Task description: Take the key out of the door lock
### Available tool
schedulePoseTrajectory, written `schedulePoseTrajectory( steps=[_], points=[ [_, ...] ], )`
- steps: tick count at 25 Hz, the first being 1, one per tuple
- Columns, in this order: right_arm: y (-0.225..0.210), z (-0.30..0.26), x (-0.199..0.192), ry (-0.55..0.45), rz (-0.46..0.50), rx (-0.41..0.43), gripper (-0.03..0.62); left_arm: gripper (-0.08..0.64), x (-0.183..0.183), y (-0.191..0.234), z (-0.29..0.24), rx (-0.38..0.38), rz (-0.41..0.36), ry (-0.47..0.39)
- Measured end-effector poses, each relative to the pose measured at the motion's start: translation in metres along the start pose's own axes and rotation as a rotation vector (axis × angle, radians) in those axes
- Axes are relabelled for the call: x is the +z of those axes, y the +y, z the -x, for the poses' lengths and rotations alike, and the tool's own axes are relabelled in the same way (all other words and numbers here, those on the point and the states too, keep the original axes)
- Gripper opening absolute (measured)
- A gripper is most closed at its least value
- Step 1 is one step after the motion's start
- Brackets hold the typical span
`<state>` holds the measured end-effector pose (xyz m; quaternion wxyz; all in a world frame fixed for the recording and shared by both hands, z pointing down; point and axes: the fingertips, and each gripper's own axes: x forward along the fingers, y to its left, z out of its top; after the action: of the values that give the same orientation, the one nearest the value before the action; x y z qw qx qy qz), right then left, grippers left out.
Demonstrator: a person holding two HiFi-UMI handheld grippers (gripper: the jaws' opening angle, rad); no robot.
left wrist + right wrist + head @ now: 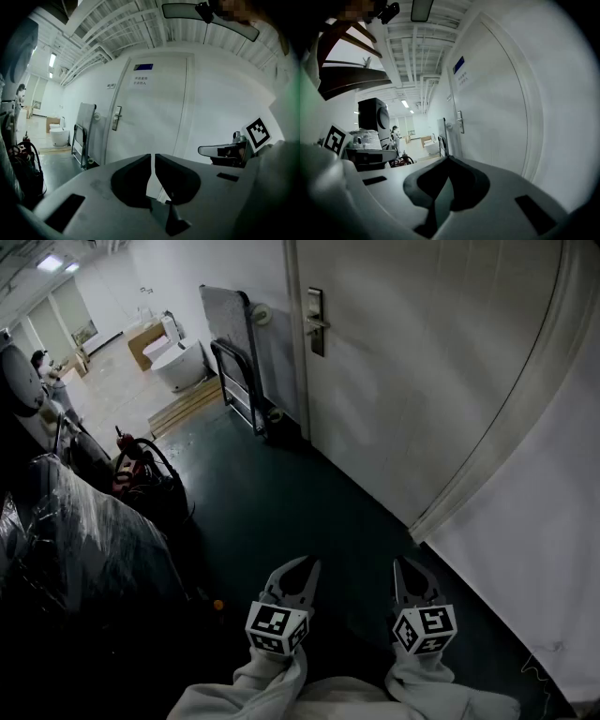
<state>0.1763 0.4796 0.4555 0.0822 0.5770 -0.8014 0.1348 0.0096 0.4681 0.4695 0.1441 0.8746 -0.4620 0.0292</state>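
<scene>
Metal lock plate [316, 322] on the door [422, 381], its key too small for me to see, lies well ahead of my left gripper [305, 568] and right gripper [405, 568], both pinched closed on nothing, the right one pointing nearly straight at it.

The head view looks steeply down from above and behind both tools: the left gripper [305, 566] and right gripper [405, 568] sit at its bottom edge, with the door [422, 381] well ahead of them. The left gripper view looks low and level along its jaws, the door lock [116, 118] far ahead to their left. The right gripper view faces along the door [497, 112], near on its right. All three share the door lock [316, 322] [460, 122] and the hand truck [239, 371] beside it. Each gripper view catches the other tool's marker cube [258, 132] [333, 139].
</scene>
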Motion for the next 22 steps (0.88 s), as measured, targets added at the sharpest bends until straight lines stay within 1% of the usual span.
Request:
schedulePoseTrajectory(
  steps=[6,8,10,14,18,22],
  points=[
    [-0.0055,-0.0009,-0.0027,-0.005,-0.088,0.011,0.052,0.034,0.0,-0.0001,-0.0034,0.017,0.003,-0.011],
    [-0.0051,0.0002,-0.0002,-0.014,-0.113,0.026,0.068,0.034,0.0002,-0.0019,-0.0044,0.014,-0.004,-0.009],
    [-0.003,0.0017,0.0023,-0.021,-0.108,0.035,0.071,0.034,0.0001,-0.0034,-0.0043,0.011,-0.005,-0.006],
    [-0.0028,0.0043,0.0026,-0.028,-0.086,0.01,0.04,0.034,0.0028,-0.0063,-0.0015,0.012,-0.012,-0.016],
    [-0.0029,0.0018,-0.0055,-0.012,-0.112,0.002,0.041,0.034,-0.0012,-0.0067,0.0007,0.01,-0.006,0.0],
    [-0.0052,-0.0014,-0.0051,-0.013,-0.126,-0.003,0.041,0.034,0.0002,-0.0051,-0.0007,0.012,-0.001,0.01]
  ],
)
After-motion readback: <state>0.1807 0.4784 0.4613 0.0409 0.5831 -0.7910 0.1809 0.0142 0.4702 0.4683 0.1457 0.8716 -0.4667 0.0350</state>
